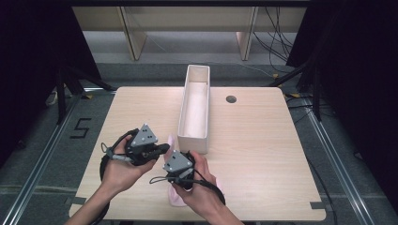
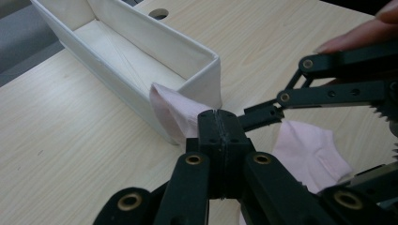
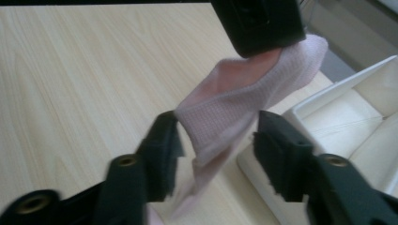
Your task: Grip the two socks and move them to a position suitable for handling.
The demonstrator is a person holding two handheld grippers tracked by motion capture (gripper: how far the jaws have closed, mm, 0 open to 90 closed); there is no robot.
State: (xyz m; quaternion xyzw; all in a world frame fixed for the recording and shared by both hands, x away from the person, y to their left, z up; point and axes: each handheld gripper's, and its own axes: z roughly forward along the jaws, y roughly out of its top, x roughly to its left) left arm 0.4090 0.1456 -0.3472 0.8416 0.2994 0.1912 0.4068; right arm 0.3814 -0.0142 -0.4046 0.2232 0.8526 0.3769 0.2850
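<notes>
A pink sock (image 3: 234, 103) hangs lifted off the wooden table just in front of the long white box (image 1: 193, 140). My left gripper (image 2: 220, 117) is shut on the sock's upper end (image 2: 173, 108), near the box's front corner (image 2: 202, 79). The sock's lower part trails onto the table (image 1: 176, 198) under the person's right hand. My right gripper (image 3: 216, 129) has its jaws on either side of the hanging sock, with a gap on the right side, so it is open. In the high view both grippers sit close together, left (image 1: 162, 147) and right (image 1: 180, 161).
The white box (image 3: 338, 108) is empty and runs away from the person along the table's middle. A round cable hole (image 1: 230, 99) lies to the right of it. Bare tabletop (image 1: 263, 150) spreads right and left of the hands.
</notes>
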